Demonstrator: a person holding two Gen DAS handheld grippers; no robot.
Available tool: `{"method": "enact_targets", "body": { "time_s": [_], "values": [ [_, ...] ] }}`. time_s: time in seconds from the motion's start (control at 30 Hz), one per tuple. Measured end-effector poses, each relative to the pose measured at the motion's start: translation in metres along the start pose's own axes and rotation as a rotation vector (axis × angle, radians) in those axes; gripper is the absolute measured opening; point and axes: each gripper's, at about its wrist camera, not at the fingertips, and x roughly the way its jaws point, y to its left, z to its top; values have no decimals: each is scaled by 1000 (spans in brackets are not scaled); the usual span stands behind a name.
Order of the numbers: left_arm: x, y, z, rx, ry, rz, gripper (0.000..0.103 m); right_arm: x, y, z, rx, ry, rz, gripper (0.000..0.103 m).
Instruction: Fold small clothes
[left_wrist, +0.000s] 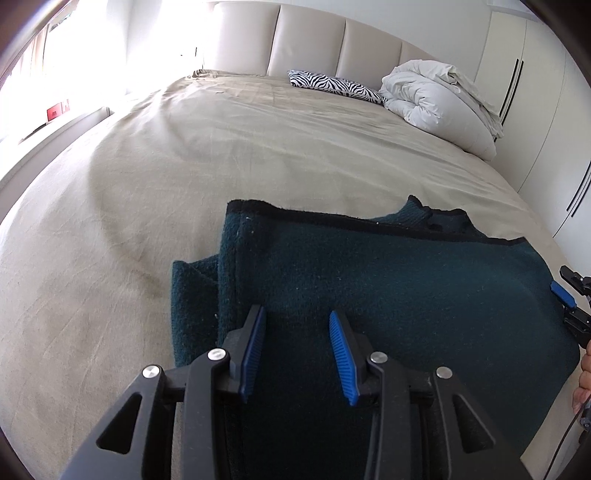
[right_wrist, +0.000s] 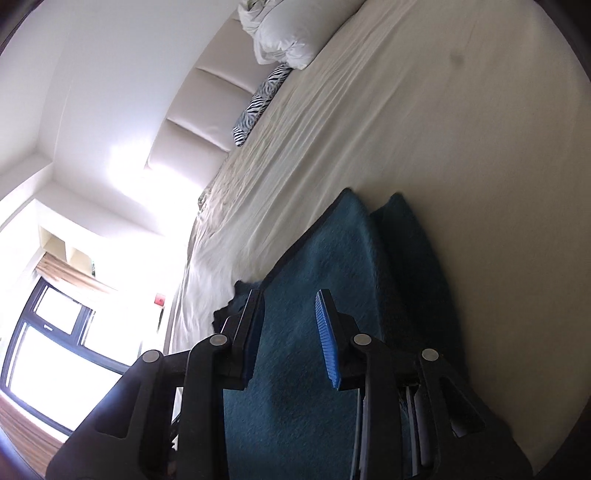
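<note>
A dark teal knitted garment (left_wrist: 388, 280) with black edging lies partly folded on a bed (left_wrist: 221, 155) covered in a beige sheet, near the foot edge. In the left wrist view the left gripper (left_wrist: 297, 323) hangs over the cloth's near edge at 6 o'clock, its blue-padded jaws standing apart with nothing pinched between them; the fabric lies beneath. A loose fold of the garment bulges out at 9 o'clock from the jaws.

Only this view shows the right gripper (left_wrist: 567, 295) from outside, at 3 o'clock on the garment's right edge, with a hand (left_wrist: 583, 380) just below it. It also shows white wardrobe doors (left_wrist: 524, 110) at 2 o'clock.

The right wrist view, rolled sideways, looks along the right gripper (right_wrist: 291, 306): its jaws are parted over the teal cloth, and whether the pads touch it cannot be told. This view alone takes in a dark-framed window (right_wrist: 48, 332) at 8 o'clock.

Both views show a padded cream headboard (left_wrist: 314, 40), a zebra-print pillow (left_wrist: 336, 86) and a rolled white duvet (left_wrist: 439, 99) at the bed's far end.
</note>
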Motion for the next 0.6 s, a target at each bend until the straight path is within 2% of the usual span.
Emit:
{"method": "enact_targets", "body": {
  "time_s": [0.13,0.23,0.27,0.3,0.37,0.47,0.53,0.6],
  "values": [
    [-1,1,-2,-1,-6,-6,39,40,43,-43,-106,172,39,28],
    [-1,3,-3,-5,-9,-14,39,68,65,-67,-165,258,48,28],
    [-1,3,-3,-6,-11,-16,39,77,71,-74,-194,284,37,30],
    [-1,3,-3,-8,-12,-19,39,85,75,-80,-219,306,14,38],
    [-2,6,-3,-18,-12,-35,39,92,78,-91,-257,306,-19,41],
    [-8,17,-4,-74,-12,-105,39,88,68,-82,-222,280,1,41],
    [-18,29,-7,-126,-7,-149,39,76,61,-72,-205,232,-41,41],
    [-37,38,-12,-155,-21,-152,42,59,49,-60,-164,178,-87,41]
  ]
}}
